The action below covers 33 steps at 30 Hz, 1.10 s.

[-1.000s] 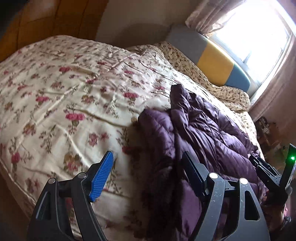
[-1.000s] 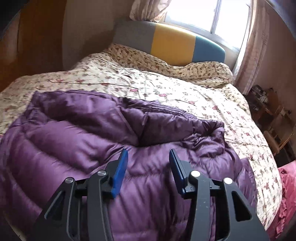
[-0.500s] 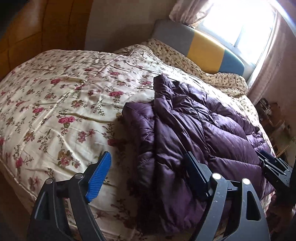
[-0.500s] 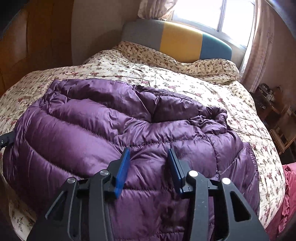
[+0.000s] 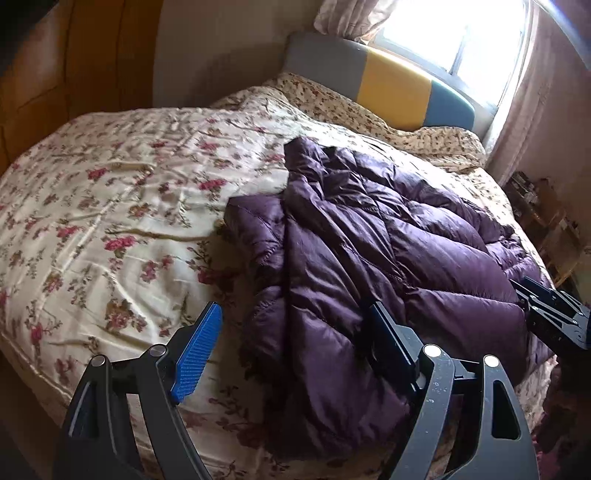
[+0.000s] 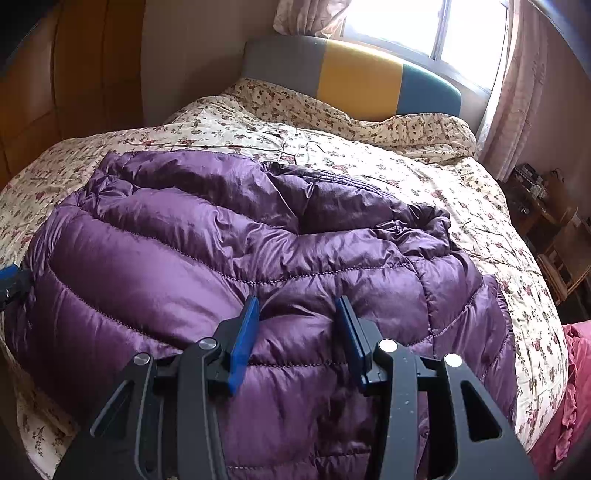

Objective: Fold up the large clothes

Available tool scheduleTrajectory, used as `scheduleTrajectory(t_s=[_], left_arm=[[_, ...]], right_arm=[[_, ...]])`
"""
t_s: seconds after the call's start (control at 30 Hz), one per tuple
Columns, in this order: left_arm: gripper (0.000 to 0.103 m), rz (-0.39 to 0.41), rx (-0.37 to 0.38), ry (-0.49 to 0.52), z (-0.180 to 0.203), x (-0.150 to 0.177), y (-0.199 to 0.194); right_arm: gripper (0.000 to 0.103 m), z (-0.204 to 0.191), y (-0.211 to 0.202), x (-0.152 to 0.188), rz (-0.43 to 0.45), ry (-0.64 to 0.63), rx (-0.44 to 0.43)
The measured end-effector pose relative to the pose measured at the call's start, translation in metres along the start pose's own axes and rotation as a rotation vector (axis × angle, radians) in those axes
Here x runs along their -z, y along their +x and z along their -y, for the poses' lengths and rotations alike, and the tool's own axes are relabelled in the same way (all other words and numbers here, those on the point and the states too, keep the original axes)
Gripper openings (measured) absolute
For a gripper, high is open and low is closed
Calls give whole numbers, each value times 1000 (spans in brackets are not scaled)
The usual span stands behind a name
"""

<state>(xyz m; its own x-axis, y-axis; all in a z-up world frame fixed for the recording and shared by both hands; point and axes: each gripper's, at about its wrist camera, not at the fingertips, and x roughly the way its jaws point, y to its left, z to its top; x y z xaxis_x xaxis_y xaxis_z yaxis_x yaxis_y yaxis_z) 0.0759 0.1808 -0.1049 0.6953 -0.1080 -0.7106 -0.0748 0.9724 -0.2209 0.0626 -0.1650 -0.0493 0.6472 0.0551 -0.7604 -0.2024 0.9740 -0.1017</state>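
Observation:
A purple quilted down jacket (image 5: 369,236) lies bunched on the floral bed cover (image 5: 110,206), near the bed's front edge. It fills the right wrist view (image 6: 221,258). My left gripper (image 5: 295,343) is open and empty, raised above the jacket's left edge, with one blue pad (image 5: 195,354) over the cover. My right gripper (image 6: 295,328) is open and empty, just above the jacket's near part. The right gripper also shows at the right edge of the left wrist view (image 5: 550,314).
A grey, yellow and blue headboard (image 6: 354,81) stands under a bright window (image 6: 469,33). Wooden wardrobe panels (image 5: 74,62) are at the left. Small wooden furniture (image 6: 554,225) stands right of the bed. A pink cloth (image 6: 576,373) hangs at the bed's right corner.
Both grippers have pulled back and up from the jacket, so more of the bed shows. Both stay open. The jacket lies where it was.

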Motion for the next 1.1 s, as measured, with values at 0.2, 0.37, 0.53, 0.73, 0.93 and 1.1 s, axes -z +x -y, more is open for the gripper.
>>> scheduleTrajectory(t_s=[0.2, 0.37, 0.53, 0.73, 0.93, 1.1], left_arm=[[81, -44, 200, -149, -19, 3, 8], [75, -70, 321, -275, -34, 7, 20], [49, -74, 382, -320, -38, 9, 25], [27, -58, 471, -341, -39, 7, 17], [27, -38, 499, -315, -36, 1, 8], [24, -16, 558, -302, -33, -4, -1]], right_arm=[[33, 6, -12, -3, 12, 25, -24], [17, 6, -23, -2, 17, 38, -62], [14, -1, -16, 3, -17, 29, -82], [13, -6, -11, 4, -48, 19, -114], [12, -7, -10, 0, -64, 22, -149], [10, -17, 9, 15, -110, -17, -131]])
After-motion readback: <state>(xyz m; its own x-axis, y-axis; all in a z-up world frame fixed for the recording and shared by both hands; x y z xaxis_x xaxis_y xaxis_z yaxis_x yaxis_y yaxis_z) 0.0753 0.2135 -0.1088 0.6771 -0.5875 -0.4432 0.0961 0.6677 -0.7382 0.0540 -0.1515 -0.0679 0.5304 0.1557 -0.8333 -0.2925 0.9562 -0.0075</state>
